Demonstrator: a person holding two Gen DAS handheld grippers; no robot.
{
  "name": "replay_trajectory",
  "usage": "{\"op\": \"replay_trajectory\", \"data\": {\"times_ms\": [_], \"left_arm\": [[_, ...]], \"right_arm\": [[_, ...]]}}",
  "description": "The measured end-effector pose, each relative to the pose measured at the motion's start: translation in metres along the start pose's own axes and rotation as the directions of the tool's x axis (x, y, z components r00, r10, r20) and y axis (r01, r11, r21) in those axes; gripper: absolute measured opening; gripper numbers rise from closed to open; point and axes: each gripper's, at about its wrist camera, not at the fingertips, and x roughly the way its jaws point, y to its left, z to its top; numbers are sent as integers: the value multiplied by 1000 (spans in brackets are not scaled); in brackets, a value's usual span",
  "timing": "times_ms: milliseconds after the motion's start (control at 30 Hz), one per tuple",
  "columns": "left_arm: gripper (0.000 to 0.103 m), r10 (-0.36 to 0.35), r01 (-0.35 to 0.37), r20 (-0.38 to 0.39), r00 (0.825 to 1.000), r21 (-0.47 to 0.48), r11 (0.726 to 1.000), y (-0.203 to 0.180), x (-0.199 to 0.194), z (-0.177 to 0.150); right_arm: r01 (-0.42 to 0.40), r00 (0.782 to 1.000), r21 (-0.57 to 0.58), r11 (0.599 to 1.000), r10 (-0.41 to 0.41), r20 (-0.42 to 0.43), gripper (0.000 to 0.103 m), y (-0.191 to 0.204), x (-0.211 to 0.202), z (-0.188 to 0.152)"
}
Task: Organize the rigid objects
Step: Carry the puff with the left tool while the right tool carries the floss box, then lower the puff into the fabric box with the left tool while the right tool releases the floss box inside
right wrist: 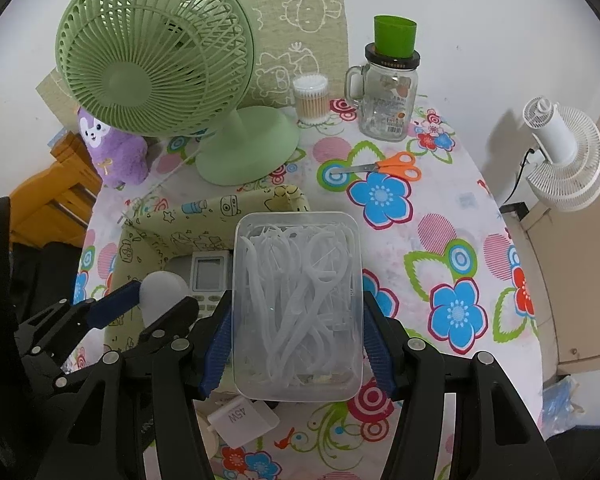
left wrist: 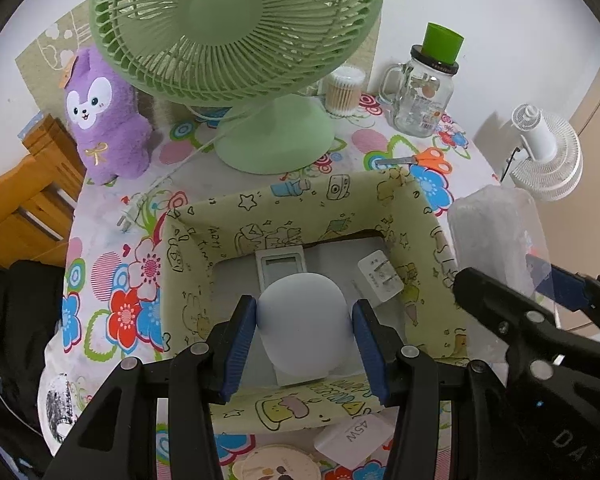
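Observation:
My left gripper (left wrist: 304,330) is shut on a pale round-topped bulb-like object (left wrist: 304,320) and holds it over the yellow fabric storage box (left wrist: 300,204). In the box lie a grey remote control (left wrist: 282,264) and a white plug adapter (left wrist: 380,276). My right gripper (right wrist: 296,344) is shut on a clear plastic box of white floss picks (right wrist: 296,304), held beside the fabric box's right wall (right wrist: 236,208). The right wrist view also shows the left gripper (right wrist: 148,304) with the pale object (right wrist: 164,292) and the remote (right wrist: 210,272).
A green desk fan (left wrist: 240,40), purple plush toy (left wrist: 108,120), cotton swab jar (left wrist: 342,90), glass mug jar with green cup (left wrist: 422,96) and orange scissors (left wrist: 420,160) stand behind the box. A white 45W charger (right wrist: 244,420) lies near the front. A white fan (right wrist: 568,160) stands off the table, right.

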Motion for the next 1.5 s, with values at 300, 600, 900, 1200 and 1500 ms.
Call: {"op": "replay_trajectory", "data": {"times_ms": [300,600,900,1200,1500], "left_arm": [[51,43,-44,-15,999,-19,999,21,2,-7],[52,48,-49,-32,998,-25,998,34,10,-16],[57,34,-35,-39,999,-20,999,37,15,-22],[67,12,-13,-30,999,-17,1000,35,12,-22],[77,-1,1,-34,999,-4,1000,33,8,-22]], "right_arm": [[-30,1000,-35,999,30,-1,62,17,4,3],[-41,999,-63,997,40,-25,62,34,16,3],[-29,998,-74,997,24,-65,62,39,31,-3],[-29,996,-86,996,22,-83,62,45,37,-5],[-32,995,-96,995,22,-98,62,49,41,-6]]}}
